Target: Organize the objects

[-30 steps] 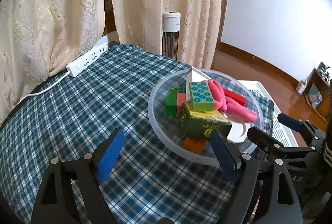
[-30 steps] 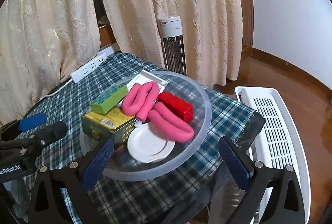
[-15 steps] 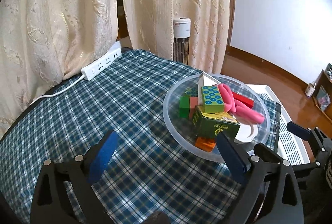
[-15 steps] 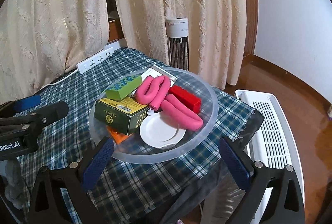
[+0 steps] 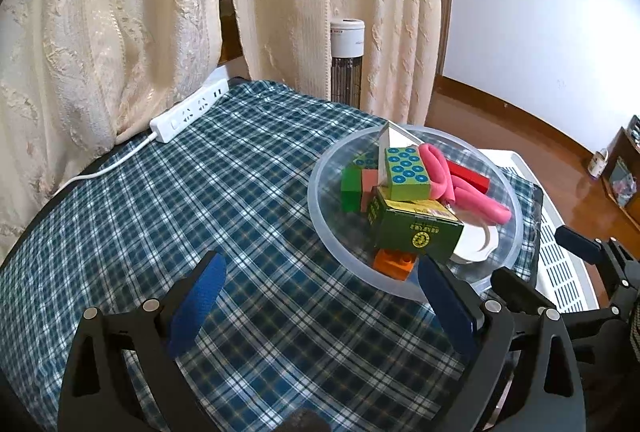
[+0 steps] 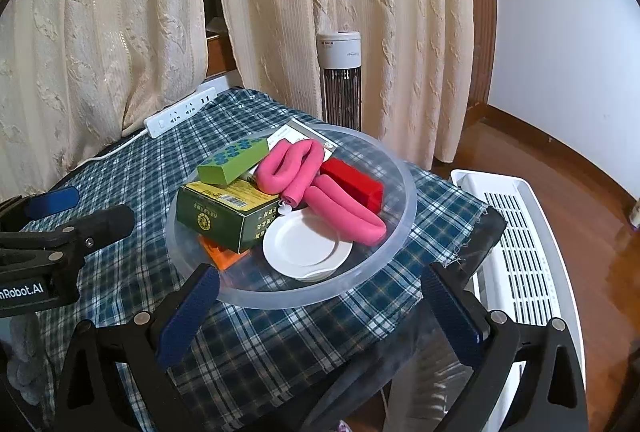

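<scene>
White power strip (image 5: 188, 110) lies well behind the filled bowl (image 5: 320, 200).

White lettering reads "nRobot.AI" on the black body of the left gripper (image 6: 80, 216) at the edge of the right wrist view, its start cut off by the frame. The dark green box (image 6: 228, 218) in the clear bowl (image 6: 404, 192) carries a barcode on its yellow top, a round yellow emblem and yellow characters on its sides, all too small to read. The white tower fan (image 6: 340, 52) bears a small label, unreadable too.
</scene>
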### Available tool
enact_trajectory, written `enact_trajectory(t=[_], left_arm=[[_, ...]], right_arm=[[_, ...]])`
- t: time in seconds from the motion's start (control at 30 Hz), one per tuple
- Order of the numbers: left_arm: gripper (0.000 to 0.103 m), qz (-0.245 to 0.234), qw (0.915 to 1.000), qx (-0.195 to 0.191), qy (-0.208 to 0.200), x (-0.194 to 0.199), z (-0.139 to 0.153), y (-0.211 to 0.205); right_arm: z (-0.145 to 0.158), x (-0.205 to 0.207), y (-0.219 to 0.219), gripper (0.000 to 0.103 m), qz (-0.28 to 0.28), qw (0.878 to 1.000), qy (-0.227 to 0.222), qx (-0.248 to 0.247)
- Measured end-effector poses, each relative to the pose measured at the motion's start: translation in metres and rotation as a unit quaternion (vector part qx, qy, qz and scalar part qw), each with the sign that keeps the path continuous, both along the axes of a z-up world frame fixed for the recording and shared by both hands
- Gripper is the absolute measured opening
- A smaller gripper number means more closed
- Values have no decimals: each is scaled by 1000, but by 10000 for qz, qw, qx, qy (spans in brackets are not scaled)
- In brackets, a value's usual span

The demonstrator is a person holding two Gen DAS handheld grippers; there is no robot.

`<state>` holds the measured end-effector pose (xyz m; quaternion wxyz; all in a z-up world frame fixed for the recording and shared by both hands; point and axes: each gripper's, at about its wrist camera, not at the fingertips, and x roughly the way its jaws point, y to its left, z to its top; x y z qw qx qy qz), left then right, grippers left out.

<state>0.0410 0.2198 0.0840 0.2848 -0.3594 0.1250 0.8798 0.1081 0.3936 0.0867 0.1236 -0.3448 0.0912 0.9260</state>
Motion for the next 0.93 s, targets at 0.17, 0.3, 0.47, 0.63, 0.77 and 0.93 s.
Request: enact_trajectory(t=[0.17, 0.3, 0.47, 0.63, 0.77, 0.93], left_arm=[[98, -132, 9998, 45, -145, 1, -2, 2], [98, -139, 9998, 29, -155, 1, -2, 3], [98, -174, 9997, 39, -181, 2, -3, 4], [98, -190, 9996, 34, -201, 2, -4, 4], [98, -188, 9996, 29, -198, 1, -5, 3], [98, -172, 9997, -27, -161, 1, -6, 2]], right_arm=[[-3, 0, 0, 103, -10, 10000, -27, -12], [-3, 0, 0, 103, -7, 10000, -24, -11], [-4, -1, 0, 103, 10, 10000, -33, -12], [-4, -1, -1, 103, 12, 10000, -36, -15], [-7, -1, -2, 103, 28, 10000, -50, -33], [-9, -3, -3, 103, 65, 9999, -76, -61]])
